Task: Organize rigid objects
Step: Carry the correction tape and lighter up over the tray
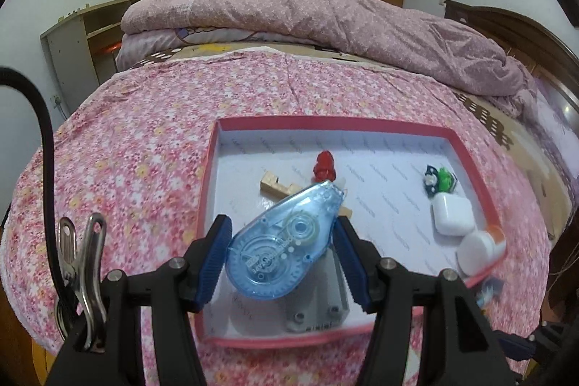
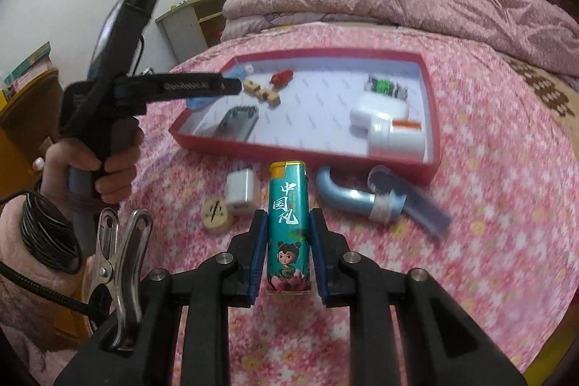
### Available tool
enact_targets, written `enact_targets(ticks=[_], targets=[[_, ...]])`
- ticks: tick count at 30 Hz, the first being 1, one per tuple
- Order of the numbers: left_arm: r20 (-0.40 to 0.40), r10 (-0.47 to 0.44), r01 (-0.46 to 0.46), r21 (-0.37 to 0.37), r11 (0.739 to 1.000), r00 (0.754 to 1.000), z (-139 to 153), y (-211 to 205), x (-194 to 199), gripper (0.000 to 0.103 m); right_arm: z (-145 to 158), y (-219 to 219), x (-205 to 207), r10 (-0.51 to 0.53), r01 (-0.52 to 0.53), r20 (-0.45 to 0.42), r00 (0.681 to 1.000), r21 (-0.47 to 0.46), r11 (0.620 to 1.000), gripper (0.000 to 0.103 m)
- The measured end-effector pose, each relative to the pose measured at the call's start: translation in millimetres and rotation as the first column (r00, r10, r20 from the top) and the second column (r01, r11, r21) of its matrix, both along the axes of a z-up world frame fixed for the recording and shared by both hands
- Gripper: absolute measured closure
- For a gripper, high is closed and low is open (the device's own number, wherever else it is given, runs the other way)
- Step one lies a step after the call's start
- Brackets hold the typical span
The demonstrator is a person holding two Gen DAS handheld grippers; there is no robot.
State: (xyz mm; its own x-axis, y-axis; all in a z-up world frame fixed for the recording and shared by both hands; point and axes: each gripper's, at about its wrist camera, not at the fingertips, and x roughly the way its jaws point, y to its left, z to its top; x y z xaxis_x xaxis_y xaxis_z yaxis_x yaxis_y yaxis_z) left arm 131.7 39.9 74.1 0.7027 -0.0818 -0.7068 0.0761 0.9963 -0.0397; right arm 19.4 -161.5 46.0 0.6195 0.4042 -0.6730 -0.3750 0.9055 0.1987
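The transparent blue teardrop-shaped correction-tape dispenser (image 1: 280, 243) sits clamped across its wide body between the blue pads of the left gripper (image 1: 282, 259), held above the near-left part of the shallow red-walled box w/ white lining (image 1: 325, 126). Below it lies a grey metal block (image 1: 318, 299); just beyond are a pale wooden notched piece (image 1: 277, 187) and a small red toy figure (image 1: 324, 165). At the box's right side: green-and-black small part (image 1: 439, 179), white rounded earbud case (image 1: 452, 214), white bottle w/ orange label (image 1: 481, 250).

Judgement: the step in hand is dropping the dispenser into the box. To do it well, steer to bare lining, e.g. centre, btwn the wooden piece and the earbud case, not onto the grey block. Lower till it's nearly on the floor, keep it flat, then let the pads part; the round plastic shell may slide or roll if let go from high up.

The right gripper (image 2: 284, 248) is closed on a teal rectangular lighter w/ cartoon girl print (image 2: 288, 227), held upright, near of the box over the pink floral bedspread (image 2: 488, 241). Still outside the box, on the bedspread: white cube charger (image 2: 242, 192), round wooden disc (image 2: 216, 216), blue-grey curved tube object (image 2: 362, 201). Risk: both tools heading for the box at once; go one at a time.
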Motion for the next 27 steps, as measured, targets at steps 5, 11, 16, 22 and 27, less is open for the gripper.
enact_targets(ticks=[5,11,16,22,27], targets=[[-0.015,0.010,-0.010,-0.026,1.000,1.000,-6.2,-2.6,12.5,0.042,13.2,6.5,16.6,0.018,-0.017,0.032,0.999,-0.034,0.999,0.079],[-0.010,0.007,-0.007,-0.009,1.000,1.000,-10.2,-7.3,23.0,0.042,23.1,12.2,46.8,0.016,-0.014,0.047,0.999,-0.040,0.999,0.079],[-0.024,0.016,-0.016,-0.031,0.999,1.000,-15.0,-8.3,32.4,0.042,22.8,19.8,68.4,-0.005,0.006,0.040,0.999,-0.031,1.000,0.079],[-0.029,0.020,-0.021,-0.029,0.999,0.999,-20.1,-10.6,41.4,0.042,16.0,28.2,97.0,-0.021,0.021,0.013,1.000,-0.017,1.000,0.079],[-0.024,0.017,-0.018,-0.029,0.999,1.000,-19.4,-13.1,48.2,0.042,8.0,26.7,118.8,-0.038,0.038,-0.009,0.999,-0.013,0.999,0.079]])
